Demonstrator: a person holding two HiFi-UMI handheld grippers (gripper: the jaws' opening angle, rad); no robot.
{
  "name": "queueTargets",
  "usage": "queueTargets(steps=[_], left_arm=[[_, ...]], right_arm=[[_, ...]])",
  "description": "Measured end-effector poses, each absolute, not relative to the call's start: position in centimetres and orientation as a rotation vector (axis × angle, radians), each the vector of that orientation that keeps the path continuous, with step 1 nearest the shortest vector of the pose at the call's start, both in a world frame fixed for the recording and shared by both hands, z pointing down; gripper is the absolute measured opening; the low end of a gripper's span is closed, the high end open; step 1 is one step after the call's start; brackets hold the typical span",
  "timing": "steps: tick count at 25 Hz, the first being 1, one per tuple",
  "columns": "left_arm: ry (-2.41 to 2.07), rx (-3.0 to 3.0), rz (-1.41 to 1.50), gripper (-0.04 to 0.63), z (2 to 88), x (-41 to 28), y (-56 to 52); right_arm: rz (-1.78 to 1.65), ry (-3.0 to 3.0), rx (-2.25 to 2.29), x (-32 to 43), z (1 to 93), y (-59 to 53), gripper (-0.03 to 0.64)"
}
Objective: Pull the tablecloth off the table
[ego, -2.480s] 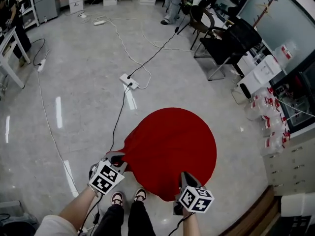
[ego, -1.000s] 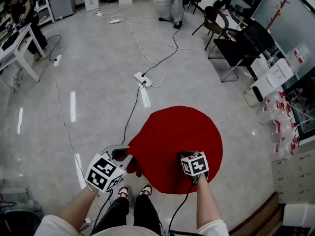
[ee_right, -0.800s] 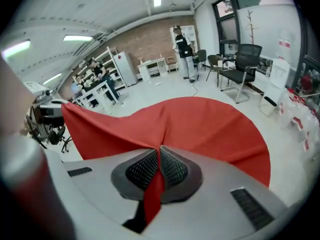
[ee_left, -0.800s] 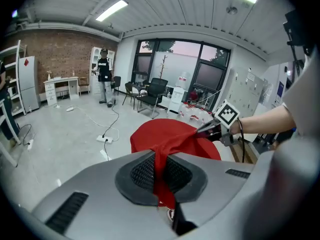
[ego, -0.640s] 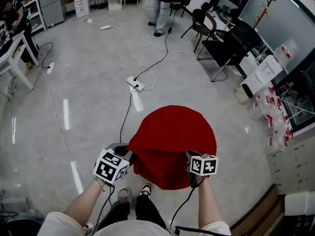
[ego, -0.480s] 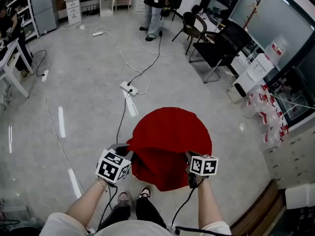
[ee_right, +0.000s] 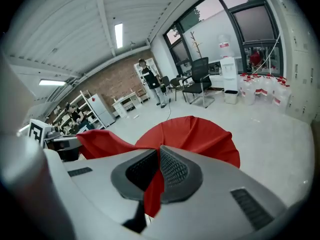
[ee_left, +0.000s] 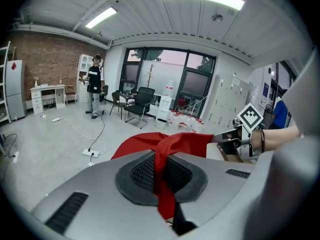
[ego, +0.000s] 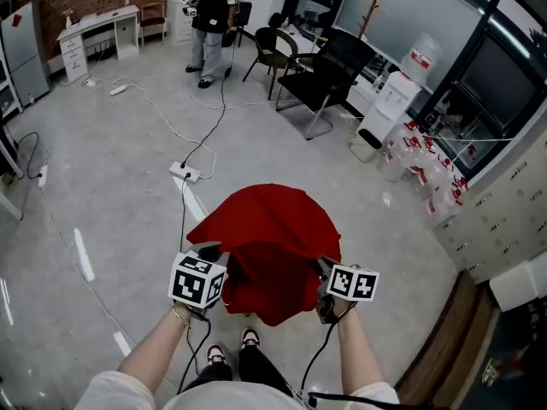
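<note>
Jaws of two grippers, left gripper [ego: 211,255] and right gripper [ego: 323,270], each pinch one red tablecloth [ego: 272,222].

**Floor layout from the head view**

Tablecloth [ego: 273,229] dead ahead of me, its near hem bunched between my left gripper [ego: 214,254] and right gripper [ego: 323,270], one side in each. Power strip [ego: 185,172] on the floor behind it, to the left. Chairs [ego: 329,71] further back on the right, water dispenser [ego: 395,88] right of them. Person [ego: 208,20] stands farthest back.
</note>
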State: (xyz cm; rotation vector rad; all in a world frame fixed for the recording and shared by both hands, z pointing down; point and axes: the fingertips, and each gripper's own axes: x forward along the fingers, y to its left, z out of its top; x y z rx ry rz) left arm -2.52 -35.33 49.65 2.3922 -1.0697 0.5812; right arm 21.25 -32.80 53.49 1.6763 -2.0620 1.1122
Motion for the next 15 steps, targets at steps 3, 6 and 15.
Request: queueTargets(steps=[3,6,15], left_arm=[[-1.042,2.418,0.576,0.018,49.3,-1.4,-35.0],[-1.018,2.452,0.569,0.018,48.5,-0.6,-34.7],[-0.923,2.551,0.476,0.018,45.6,3.2,-34.3]], right_arm=[[1.123,-2.083,1.729,21.6,52.4,-31.4,0.028],[1.114,-2.101,1.776,21.8,50.8,-30.2,0.028],[1.063,-2.139,1.931,23.8,46.1,-26.9,0.029]])
